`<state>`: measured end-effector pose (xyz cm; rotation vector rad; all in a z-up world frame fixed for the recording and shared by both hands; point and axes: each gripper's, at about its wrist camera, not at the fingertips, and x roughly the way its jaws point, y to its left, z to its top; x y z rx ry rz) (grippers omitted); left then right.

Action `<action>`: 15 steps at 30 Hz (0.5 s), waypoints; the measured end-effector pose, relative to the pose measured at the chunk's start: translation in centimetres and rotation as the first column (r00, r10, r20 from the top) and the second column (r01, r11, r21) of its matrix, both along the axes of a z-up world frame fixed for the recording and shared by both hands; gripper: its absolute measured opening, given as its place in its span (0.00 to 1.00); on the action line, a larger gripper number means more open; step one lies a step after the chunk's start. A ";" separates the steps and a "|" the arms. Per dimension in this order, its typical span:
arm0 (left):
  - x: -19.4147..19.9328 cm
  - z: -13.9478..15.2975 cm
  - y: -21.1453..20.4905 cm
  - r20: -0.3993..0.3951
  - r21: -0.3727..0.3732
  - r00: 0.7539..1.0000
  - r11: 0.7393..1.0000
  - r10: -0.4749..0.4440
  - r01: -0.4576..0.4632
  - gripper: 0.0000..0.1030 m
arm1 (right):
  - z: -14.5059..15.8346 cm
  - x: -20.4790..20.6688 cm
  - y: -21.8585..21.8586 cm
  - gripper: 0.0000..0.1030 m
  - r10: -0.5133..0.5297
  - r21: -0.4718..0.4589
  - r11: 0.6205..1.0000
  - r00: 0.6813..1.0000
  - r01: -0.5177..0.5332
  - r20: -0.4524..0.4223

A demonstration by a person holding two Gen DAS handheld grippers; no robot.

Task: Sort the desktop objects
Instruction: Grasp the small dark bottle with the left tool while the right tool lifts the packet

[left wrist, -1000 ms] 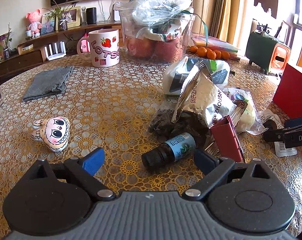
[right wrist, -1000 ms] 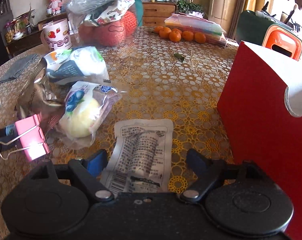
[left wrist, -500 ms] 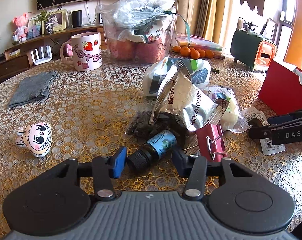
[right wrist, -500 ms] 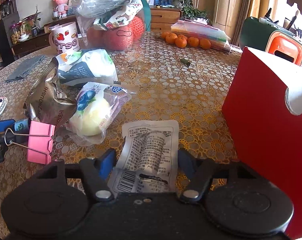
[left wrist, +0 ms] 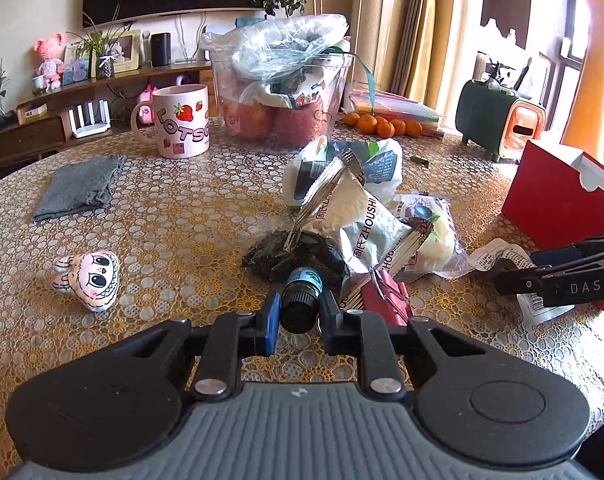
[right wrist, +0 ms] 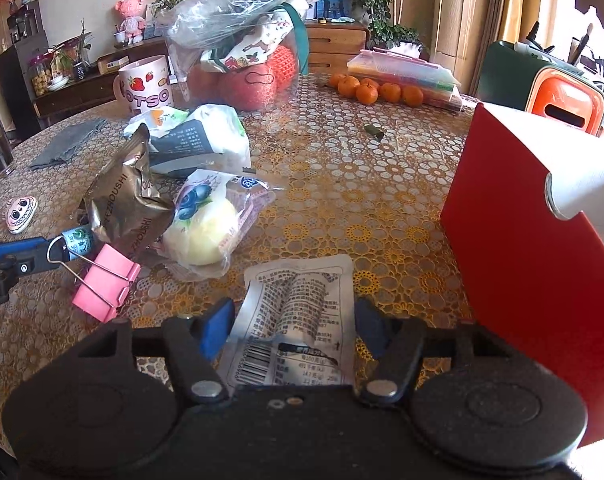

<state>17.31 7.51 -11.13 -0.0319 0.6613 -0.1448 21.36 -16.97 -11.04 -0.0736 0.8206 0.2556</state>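
**A:** Which way does the small dark glass bottle with the blue label (left wrist: 300, 296) lie from the left gripper (left wrist: 298, 318)?

**B:** Straight ahead. Its black cap sits between the two blue-padded jaws, and its long axis runs away from the gripper, base pointing toward the crumpled silver foil snack bag (left wrist: 355, 216). The jaws are drawn in narrow and appear to press the cap from both sides, though contact on the right pad is hard to confirm.

**A:** So where is it on the tabletop?

**B:** Toward the near edge of the lace-patterned tabletop (left wrist: 190, 208), just beside the pink metal binder clip (right wrist: 104, 286), whose wire handle crosses close to the bottle's labelled end.

**A:** And the right gripper (right wrist: 292, 328)?

**B:** Its jaws stand wide apart and hold nothing. They straddle the flat white printed sachet (right wrist: 298, 312), which lies lengthwise away from it, beside the red cardboard box (right wrist: 533, 264).

**A:** Which hand is nearer the bottle?

**B:** The left, plainly. A lift would likely need to come straight back and up, or the clip's wire may snag.
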 end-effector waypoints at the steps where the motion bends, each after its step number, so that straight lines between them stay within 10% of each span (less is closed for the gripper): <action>1: -0.3 0.2 0.1 0.003 -0.012 1.000 1.000 0.008 -0.007 0.18 | 0.2 -0.3 -0.1 0.63 0.003 0.003 1.000 1.000 -0.003 0.003; 15: -2.8 2.8 0.4 0.024 -0.053 0.999 0.998 0.046 -0.045 0.18 | 2.9 -3.4 -1.4 0.63 0.011 0.059 0.998 1.000 -0.012 0.011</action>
